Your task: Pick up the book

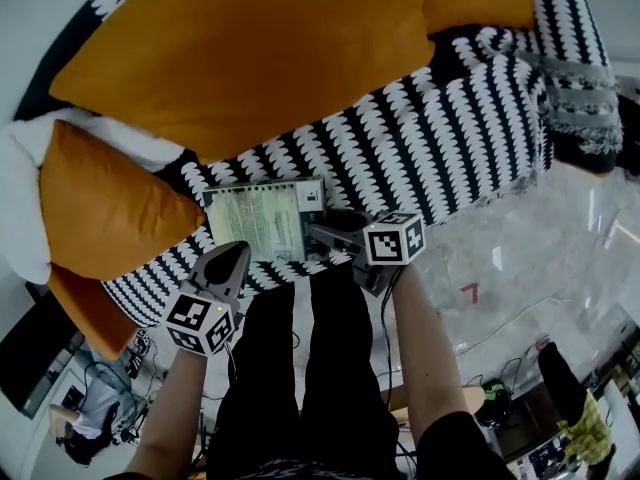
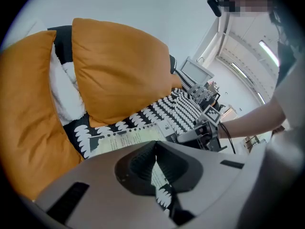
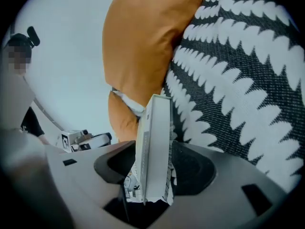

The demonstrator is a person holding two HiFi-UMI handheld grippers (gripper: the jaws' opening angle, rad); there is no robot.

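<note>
A pale green book (image 1: 262, 218) lies flat near the front edge of the black-and-white patterned sofa (image 1: 450, 118). My right gripper (image 1: 316, 233) reaches in from the book's right side. In the right gripper view the book (image 3: 157, 123) stands edge-on between the jaws of the right gripper (image 3: 153, 149), against the right pad with a gap at the left pad, so the jaws are open. My left gripper (image 1: 238, 251) hovers just in front of the book's near left corner, jaws shut and empty. The left gripper view looks over the left gripper (image 2: 155, 144) at the book (image 2: 126, 138) and the right gripper (image 2: 200, 132).
A large orange cushion (image 1: 250, 48) leans on the sofa behind the book. A smaller orange cushion (image 1: 100, 213) and a white pillow (image 1: 30, 178) lie to its left. The person's black-trousered legs (image 1: 300, 368) stand at the sofa edge. Pale floor (image 1: 520, 268) with cables lies to the right.
</note>
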